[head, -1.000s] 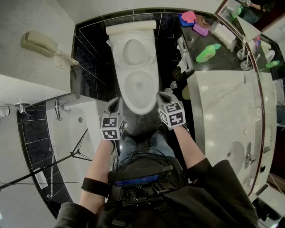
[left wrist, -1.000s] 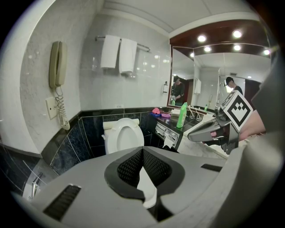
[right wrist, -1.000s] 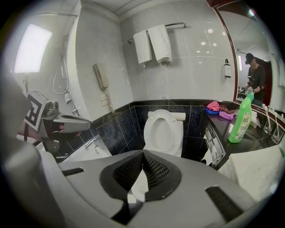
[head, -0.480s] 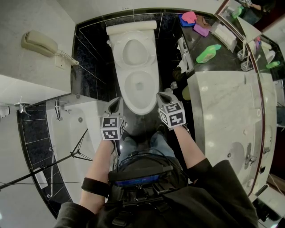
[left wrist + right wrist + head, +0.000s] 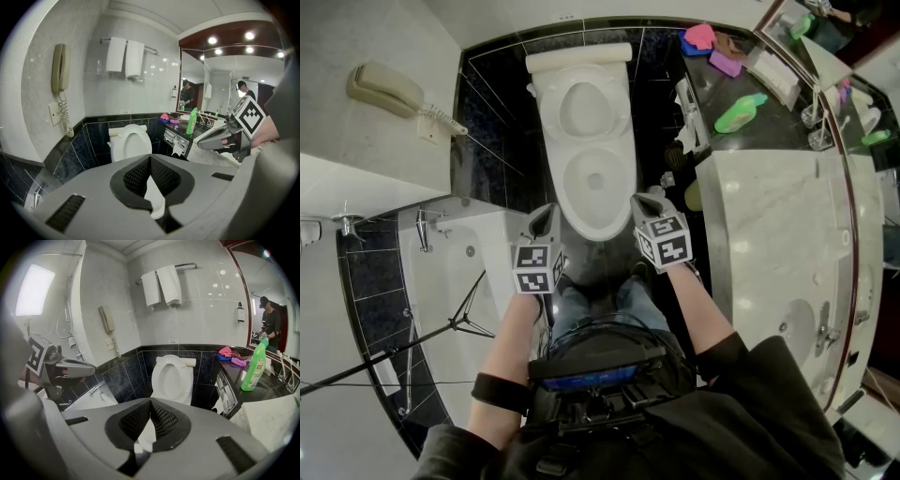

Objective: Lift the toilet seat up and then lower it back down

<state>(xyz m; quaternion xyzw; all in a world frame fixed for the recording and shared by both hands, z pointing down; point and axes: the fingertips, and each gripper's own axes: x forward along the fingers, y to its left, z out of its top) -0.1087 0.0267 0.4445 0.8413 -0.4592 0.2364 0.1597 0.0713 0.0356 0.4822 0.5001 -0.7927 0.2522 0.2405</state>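
The white toilet [image 5: 595,183] stands against the black-tiled back wall. Its seat [image 5: 583,108] is raised and leans upright against the tank, and it shows as an upright ring in the left gripper view [image 5: 131,143] and the right gripper view [image 5: 173,376]. My left gripper [image 5: 546,214] hovers beside the bowl's front left, and my right gripper [image 5: 649,197] is beside its front right. Neither touches the toilet. Both are shut with nothing between the pads, as the left gripper [image 5: 150,161] and the right gripper [image 5: 150,404] show in their own views.
A black counter with a green bottle [image 5: 738,112] and coloured cloths [image 5: 705,42] runs along the right. Below it are a marble vanity [image 5: 769,225] and a paper holder [image 5: 686,117]. A bathtub [image 5: 450,272] and a tripod lie to the left. A wall phone [image 5: 384,91] hangs at the upper left.
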